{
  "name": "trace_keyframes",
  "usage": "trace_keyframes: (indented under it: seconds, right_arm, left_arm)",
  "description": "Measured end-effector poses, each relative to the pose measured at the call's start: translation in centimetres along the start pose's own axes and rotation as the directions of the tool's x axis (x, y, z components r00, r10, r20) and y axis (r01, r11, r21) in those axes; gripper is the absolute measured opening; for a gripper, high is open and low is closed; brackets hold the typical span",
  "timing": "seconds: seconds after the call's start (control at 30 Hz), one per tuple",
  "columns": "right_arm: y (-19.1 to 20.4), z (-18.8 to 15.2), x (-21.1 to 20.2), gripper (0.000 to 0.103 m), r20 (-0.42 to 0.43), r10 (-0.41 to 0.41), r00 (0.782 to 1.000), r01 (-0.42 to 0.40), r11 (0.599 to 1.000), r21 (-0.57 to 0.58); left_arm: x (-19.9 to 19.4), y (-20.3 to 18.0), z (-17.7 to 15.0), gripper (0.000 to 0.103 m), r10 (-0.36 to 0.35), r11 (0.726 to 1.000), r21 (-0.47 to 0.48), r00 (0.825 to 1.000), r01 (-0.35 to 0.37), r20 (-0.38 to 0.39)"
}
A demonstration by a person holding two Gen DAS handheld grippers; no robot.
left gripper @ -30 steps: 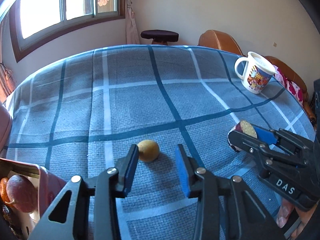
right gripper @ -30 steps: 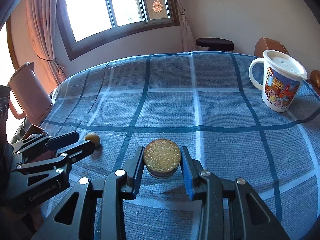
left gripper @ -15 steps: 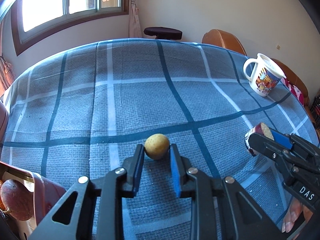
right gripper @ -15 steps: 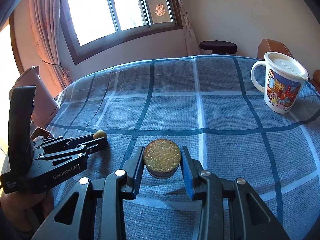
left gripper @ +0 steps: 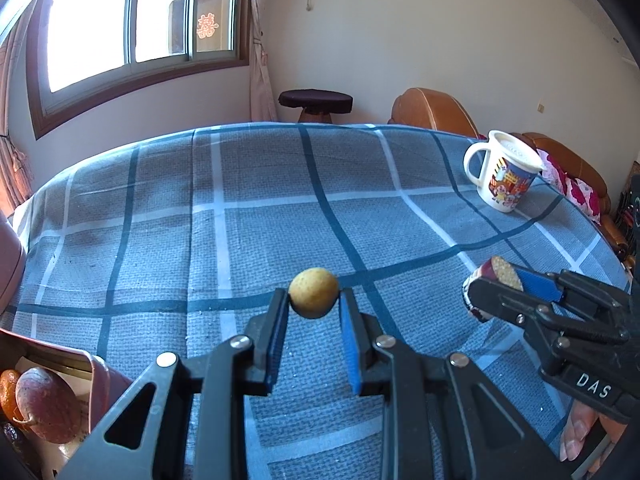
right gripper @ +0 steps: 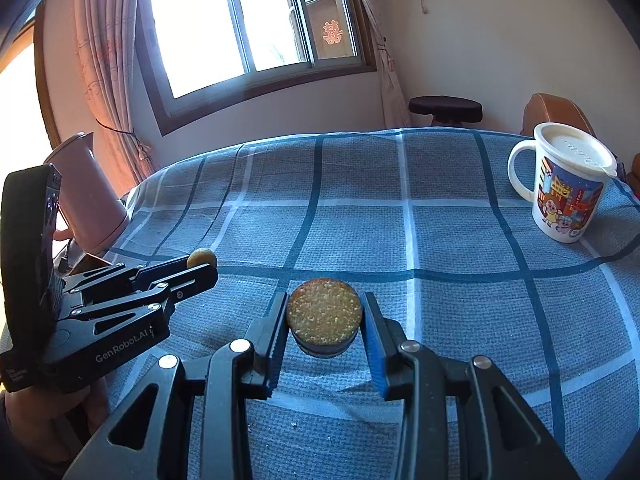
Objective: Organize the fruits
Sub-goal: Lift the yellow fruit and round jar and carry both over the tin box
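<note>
The small round yellow fruit (left gripper: 313, 293) sits pinched between the two blue-padded fingertips of the left gripper (left gripper: 314, 307), whose jaws are closed narrowly on it over the blue checked tablecloth (left gripper: 248, 216); whether it still touches the cloth cannot be told. To its right, the right gripper (right gripper: 325, 318) clamps a cut fruit piece (right gripper: 324, 312) with a dark red skin and a grainy yellow cut face turned upward, held just above the cloth. At the near left edge of the left wrist view, a pink container (left gripper: 100, 372) holds a reddish-purple fruit (left gripper: 48, 404) and an orange one (left gripper: 8, 394) beside it. At the far right, a lidded cartoon mug (right gripper: 564, 188) stands upright on the cloth, well apart from both grippers. A pink kettle (right gripper: 86, 196) stands at the table's left edge.
</note>
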State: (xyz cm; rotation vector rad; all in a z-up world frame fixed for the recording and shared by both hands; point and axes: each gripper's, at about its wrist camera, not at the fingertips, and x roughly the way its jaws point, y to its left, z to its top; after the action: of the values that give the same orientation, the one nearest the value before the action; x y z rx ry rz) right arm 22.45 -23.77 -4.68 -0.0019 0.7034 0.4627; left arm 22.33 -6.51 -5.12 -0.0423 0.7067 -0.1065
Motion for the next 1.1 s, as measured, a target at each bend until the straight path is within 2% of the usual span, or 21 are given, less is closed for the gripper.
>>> trace_keyframes:
  seconds: [0.57,1.1]
  right_arm:
    - [0.6,-0.1,-1.2,0.037,0.076,-0.005,0.997,0.007,0.999,-0.031]
    - [1.0,-0.4,-2.1,0.037,0.13,-0.012,0.991,0.02,0.998,-0.055]
  left_arm:
    - [-2.5,0.1,-0.4,0.027,0.005,1.0,-0.01,0.992,-0.004,0.128]
    - [-3.9,-0.5,-0.9,0.027,0.017,1.0,0.012,0.983,-0.019,0.182]
